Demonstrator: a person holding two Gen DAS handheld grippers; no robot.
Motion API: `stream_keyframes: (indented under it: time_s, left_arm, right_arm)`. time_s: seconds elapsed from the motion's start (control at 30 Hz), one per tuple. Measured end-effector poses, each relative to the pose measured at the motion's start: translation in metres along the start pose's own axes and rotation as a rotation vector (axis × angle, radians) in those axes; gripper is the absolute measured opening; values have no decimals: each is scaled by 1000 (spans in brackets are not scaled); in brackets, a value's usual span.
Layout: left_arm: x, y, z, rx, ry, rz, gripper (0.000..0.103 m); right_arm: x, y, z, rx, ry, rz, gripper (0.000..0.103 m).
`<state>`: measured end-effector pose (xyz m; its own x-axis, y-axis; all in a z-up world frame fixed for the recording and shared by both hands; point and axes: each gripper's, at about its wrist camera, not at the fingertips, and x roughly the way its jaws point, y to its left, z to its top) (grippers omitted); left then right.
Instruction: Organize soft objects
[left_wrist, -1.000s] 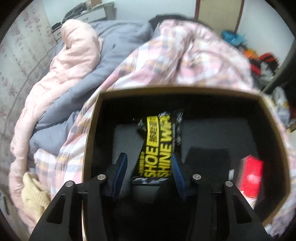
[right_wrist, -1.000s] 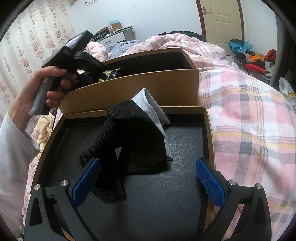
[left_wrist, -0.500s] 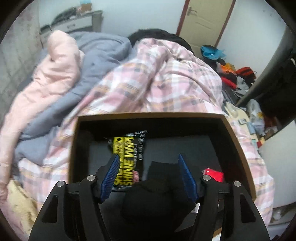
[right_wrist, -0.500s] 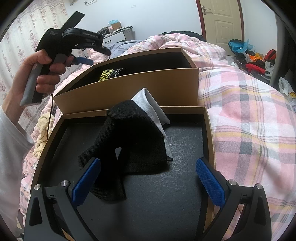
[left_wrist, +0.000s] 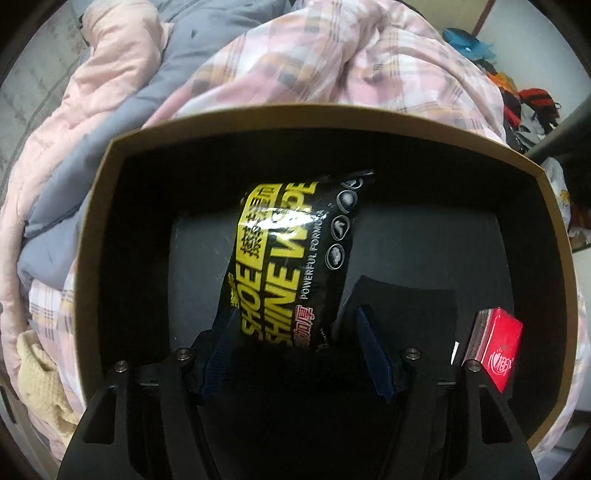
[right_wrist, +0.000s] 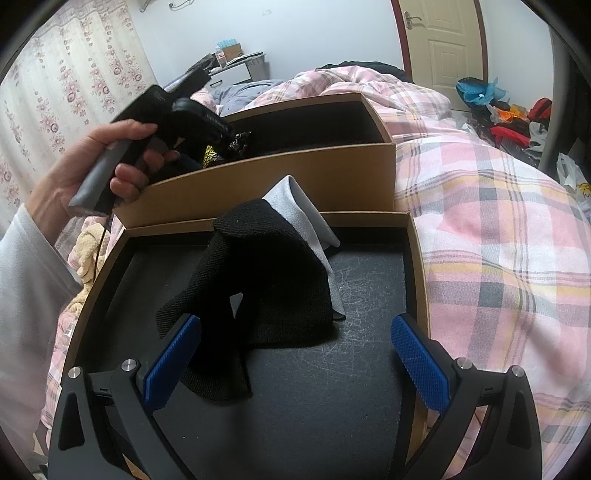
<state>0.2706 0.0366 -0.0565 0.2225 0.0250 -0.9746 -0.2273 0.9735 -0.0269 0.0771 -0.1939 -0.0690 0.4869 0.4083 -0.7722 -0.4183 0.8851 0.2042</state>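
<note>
Now the left gripper dips into the box, jaws closing around the wipes pack inside it, not yet pinching. Best squeeze gently, mid-pack. Right gripper hangs wide open over the black cloth.

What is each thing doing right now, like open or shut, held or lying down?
Left tongs: closing, wipes pack between the pads.
Wipes pack: tilted inside the deep box.
Deep box: open, no lid on.
Red packet: standing at the box's wall.
Right tongs: open, holding nothing.
Black cloth: crumpled in the shallow tray.
Grey cloth: under the black cloth.
Door: shut.
</note>
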Motion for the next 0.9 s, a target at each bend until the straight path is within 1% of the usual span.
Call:
stream_keyframes:
  time_s: [0.03,0.07,0.13,0.23,0.3,0.47,0.57,0.6,0.67,0.7,0.77,0.8,0.9]
  left_arm:
    - [0,2,0,-10,1,6,46]
    - [0,3,0,-18,1,4,42]
    - [-2,7,-1,-30,0,-16,37]
    - [-8,7,-3,-33,-11,-32,27]
    - [-15,9,-5,-44,-21,-46,17]
    - [-50,19,-15,-43,-122,-85,4]
    - [-72,23,-19,-26,-185,-89,4]
    - [-85,25,-24,-14,-226,-87,4]
    - [-103,25,-30,7,-274,-97,4]
    - [-116,27,-37,18,-306,-126,4]
    - [-132,30,-48,30,-339,-175,4]
    - [-142,32,-58,36,-365,-216,4]
    - [-154,34,-86,50,-411,-298,4]
  right_arm:
    - [0,0,0,-1,0,-1,102]
    - [0,0,0,-2,1,-2,102]
    - [1,0,0,-1,1,-1,102]
    - [1,0,0,-1,0,1,102]
    - [1,-1,0,-1,0,0,102]
    - [1,-1,0,-1,0,0,102]
    - [2,-1,0,-1,0,0,102]
    - [2,-1,0,-1,-1,2,102]
    - [1,-1,0,-1,-1,1,102]
    - [1,-1,0,-1,-1,1,102]
    - [1,-1,0,0,-1,2,102]
    - [1,-1,0,-1,-1,1,102]
    - [1,-1,0,-1,-1,2,102]
